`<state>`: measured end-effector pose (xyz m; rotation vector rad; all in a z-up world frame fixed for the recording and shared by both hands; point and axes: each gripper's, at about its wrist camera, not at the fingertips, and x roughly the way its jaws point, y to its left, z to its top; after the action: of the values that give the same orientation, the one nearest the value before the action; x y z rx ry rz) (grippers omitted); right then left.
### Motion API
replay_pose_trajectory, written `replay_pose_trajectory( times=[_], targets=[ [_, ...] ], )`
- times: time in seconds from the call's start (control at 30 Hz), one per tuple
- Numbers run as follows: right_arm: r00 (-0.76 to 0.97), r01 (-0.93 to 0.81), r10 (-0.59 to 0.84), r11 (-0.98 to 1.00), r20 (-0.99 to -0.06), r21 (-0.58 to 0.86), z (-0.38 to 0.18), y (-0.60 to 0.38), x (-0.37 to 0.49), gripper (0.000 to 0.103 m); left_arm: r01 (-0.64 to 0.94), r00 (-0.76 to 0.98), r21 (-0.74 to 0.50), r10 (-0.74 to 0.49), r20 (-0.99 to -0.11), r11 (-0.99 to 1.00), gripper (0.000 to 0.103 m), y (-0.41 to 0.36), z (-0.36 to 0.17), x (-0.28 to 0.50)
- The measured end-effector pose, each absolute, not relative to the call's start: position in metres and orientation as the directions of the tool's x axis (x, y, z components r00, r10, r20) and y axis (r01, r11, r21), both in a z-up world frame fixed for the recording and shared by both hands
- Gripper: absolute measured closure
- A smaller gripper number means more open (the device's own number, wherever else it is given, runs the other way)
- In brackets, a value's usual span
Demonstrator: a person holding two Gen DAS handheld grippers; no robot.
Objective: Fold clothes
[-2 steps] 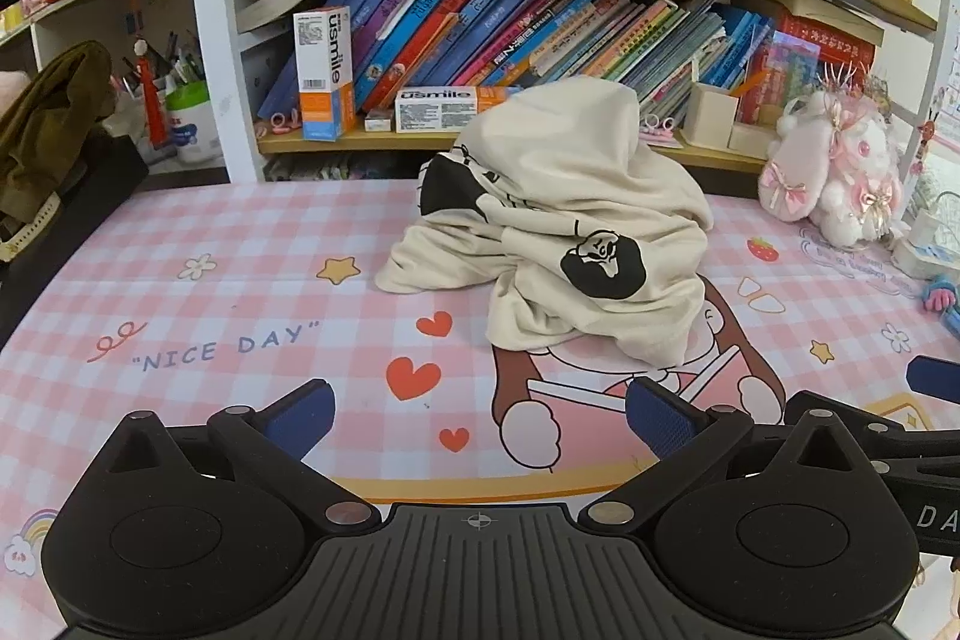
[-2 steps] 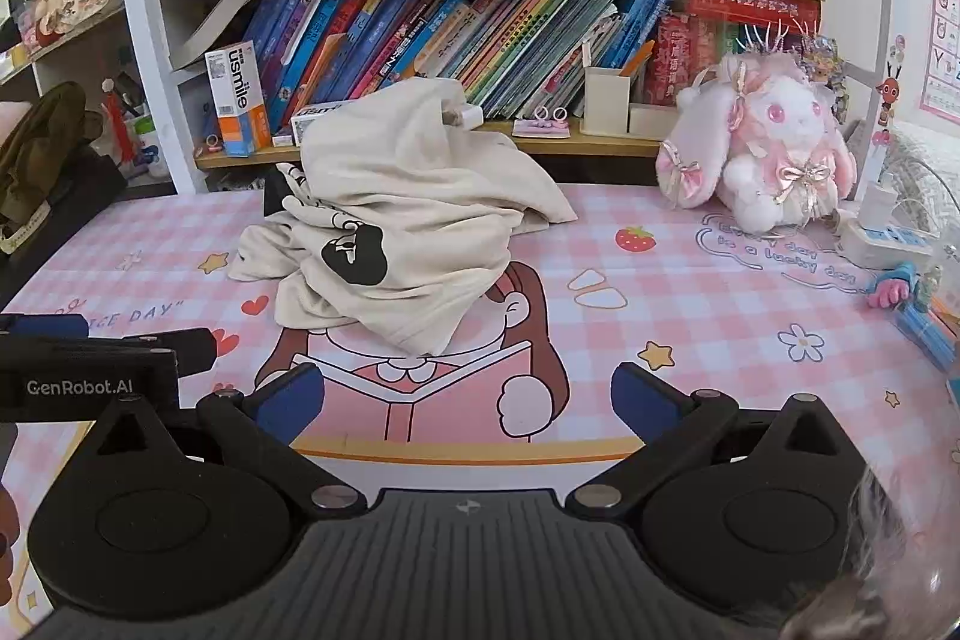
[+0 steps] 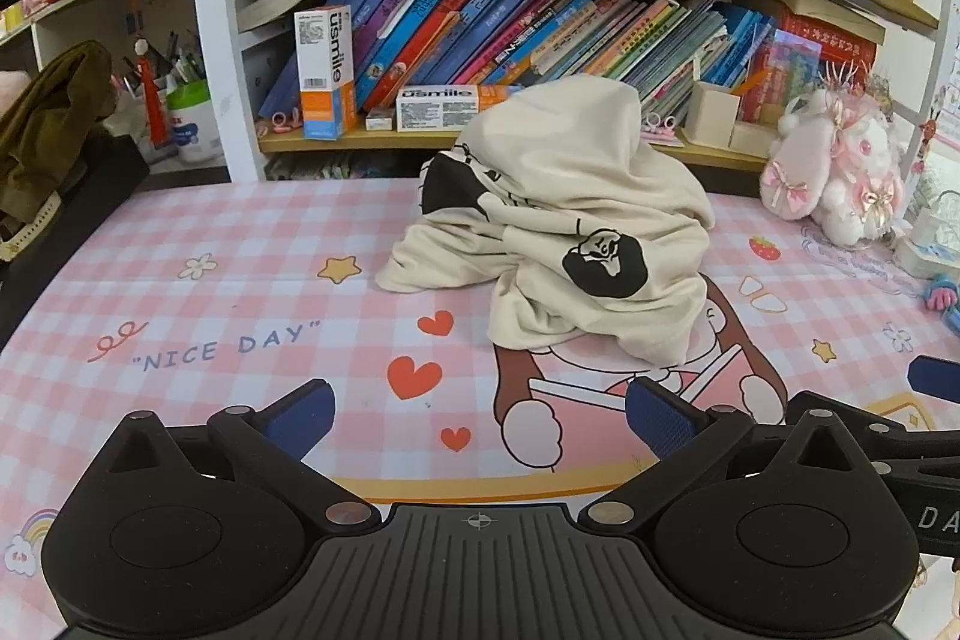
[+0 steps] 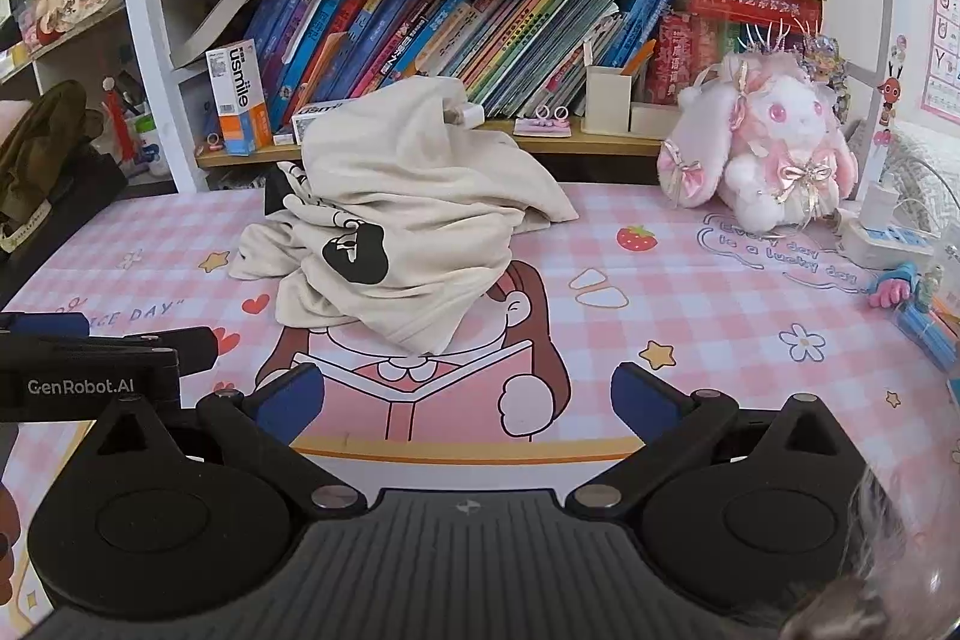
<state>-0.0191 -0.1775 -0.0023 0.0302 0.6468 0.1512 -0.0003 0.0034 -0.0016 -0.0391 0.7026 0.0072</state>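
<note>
A cream garment with black printed figures lies heaped in a tall crumpled pile on the pink checked desk mat, toward the back middle. In the right wrist view the same garment sits left of centre. My left gripper hovers over the mat's near side, short of the pile, jaws wide open and empty. My right gripper is likewise open and empty, in front of the pile. Each gripper shows at the edge of the other's view: the right one, the left one.
A bookshelf full of books stands behind the mat. A pink plush rabbit sits at the back right, with a power strip and small toys along the right edge. An olive garment hangs at the far left.
</note>
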Motion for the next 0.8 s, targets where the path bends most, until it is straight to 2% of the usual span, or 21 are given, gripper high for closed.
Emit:
replay_pose_trajectory(
  times=[0.27,0.8],
  targets=[
    [0.788,-0.126,0.146,0.989,-0.598,0.075,-0.0018,-0.1778,-0.018,0.0,-0.026,0.735,-0.051,-0.015,-0.678,0.998,0.0,0.0093,-0.0103,0.0043],
    [0.783,-0.123,0.139,0.99,-0.606,0.069,-0.0034,-0.1764,-0.0181,0.0,-0.024,0.735,-0.063,-0.025,-0.678,0.998,0.0,0.0125,-0.0116,0.0054]
  ],
)
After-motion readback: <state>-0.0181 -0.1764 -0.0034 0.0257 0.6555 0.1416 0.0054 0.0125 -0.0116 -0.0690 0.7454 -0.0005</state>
